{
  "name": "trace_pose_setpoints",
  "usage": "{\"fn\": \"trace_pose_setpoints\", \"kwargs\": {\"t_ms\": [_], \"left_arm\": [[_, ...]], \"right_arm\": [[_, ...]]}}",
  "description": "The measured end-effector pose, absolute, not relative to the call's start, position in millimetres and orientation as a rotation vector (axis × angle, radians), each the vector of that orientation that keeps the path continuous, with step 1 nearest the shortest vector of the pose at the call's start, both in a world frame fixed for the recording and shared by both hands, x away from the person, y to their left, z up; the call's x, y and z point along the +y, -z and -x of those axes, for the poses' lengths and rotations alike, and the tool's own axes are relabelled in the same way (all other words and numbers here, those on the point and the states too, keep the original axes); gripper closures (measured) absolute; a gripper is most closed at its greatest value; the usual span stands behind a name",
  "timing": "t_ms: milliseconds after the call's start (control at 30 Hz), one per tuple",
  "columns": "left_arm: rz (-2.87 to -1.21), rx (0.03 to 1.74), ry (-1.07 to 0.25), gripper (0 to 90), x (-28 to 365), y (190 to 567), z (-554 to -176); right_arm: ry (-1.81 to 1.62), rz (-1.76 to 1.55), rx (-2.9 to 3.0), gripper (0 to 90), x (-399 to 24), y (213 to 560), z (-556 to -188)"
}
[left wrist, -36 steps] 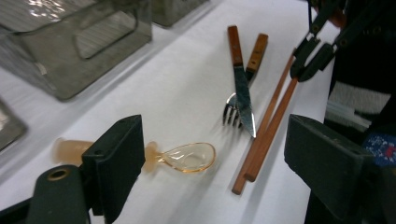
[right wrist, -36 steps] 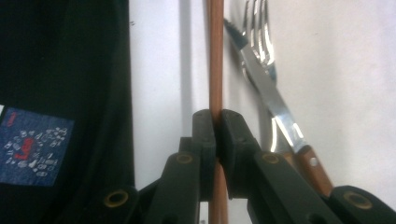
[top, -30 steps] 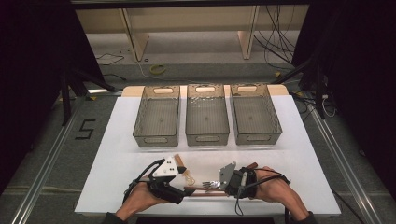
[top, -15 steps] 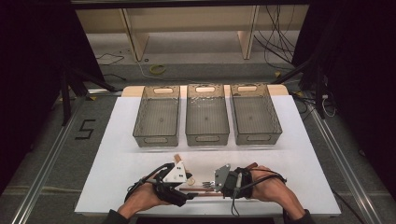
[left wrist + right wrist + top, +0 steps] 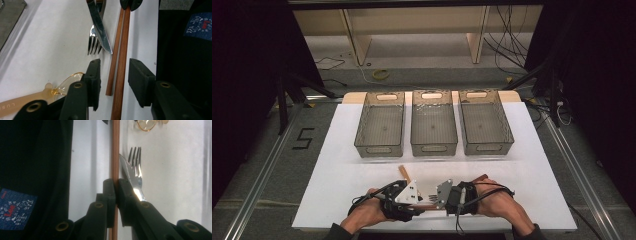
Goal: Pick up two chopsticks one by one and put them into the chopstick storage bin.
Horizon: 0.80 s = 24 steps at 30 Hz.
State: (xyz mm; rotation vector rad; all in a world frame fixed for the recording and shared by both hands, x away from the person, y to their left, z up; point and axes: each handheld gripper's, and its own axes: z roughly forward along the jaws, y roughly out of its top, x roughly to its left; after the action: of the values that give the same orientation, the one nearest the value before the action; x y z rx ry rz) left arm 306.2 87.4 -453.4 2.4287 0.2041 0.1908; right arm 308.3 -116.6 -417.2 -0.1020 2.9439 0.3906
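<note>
Between the black jaws of my left tool [image 5: 113, 82] lie the near ends of two slim reddish-brown wooden chopsticks [image 5: 119, 62], flat on the white worktop [image 5: 50, 50]. These jaws have just been closing: a second ago they stand wide, and now they are drawn in to about half width, with a gap on each side of the sticks, so the pads do not yet press on the wood. I judge this to be the start of a pickup, the left tool coming to share the pair.

My right tool [image 5: 116, 185] is clamped tight on a chopstick at the far end, its jaws almost together with the wood between them.

From the high view both tools [image 5: 404, 200] [image 5: 451, 196] face each other at the near edge of the worktop, with three empty grey plastic bins [image 5: 434, 125] in a row beyond them.

The left gripper view adds what the high view cannot resolve: a serrated steel knife [image 5: 100, 27] lying over a steel fork [image 5: 94, 43] just beside the sticks, and a translucent amber plastic spoon [image 5: 62, 86] beside the left jaw. The right gripper view shows the knife blade close against its jaw.
</note>
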Motion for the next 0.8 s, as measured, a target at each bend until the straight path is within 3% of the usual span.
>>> {"fn": "trace_pose_setpoints", "kwargs": {"t_ms": [533, 800], "left_arm": [[-2.455, 0.109, -0.143, 81.9, 83.7, 455.7, -303.6], [-2.445, 0.091, -0.143, 82.9, 87.1, 453.2, -303.4]], "right_arm": [[-0.39, 0.162, 2.945, 85.2, -114.6, 419.5, -307.8], [-0.41, 0.166, 2.953, 83.4, -117.3, 416.6, -306.9]]}}
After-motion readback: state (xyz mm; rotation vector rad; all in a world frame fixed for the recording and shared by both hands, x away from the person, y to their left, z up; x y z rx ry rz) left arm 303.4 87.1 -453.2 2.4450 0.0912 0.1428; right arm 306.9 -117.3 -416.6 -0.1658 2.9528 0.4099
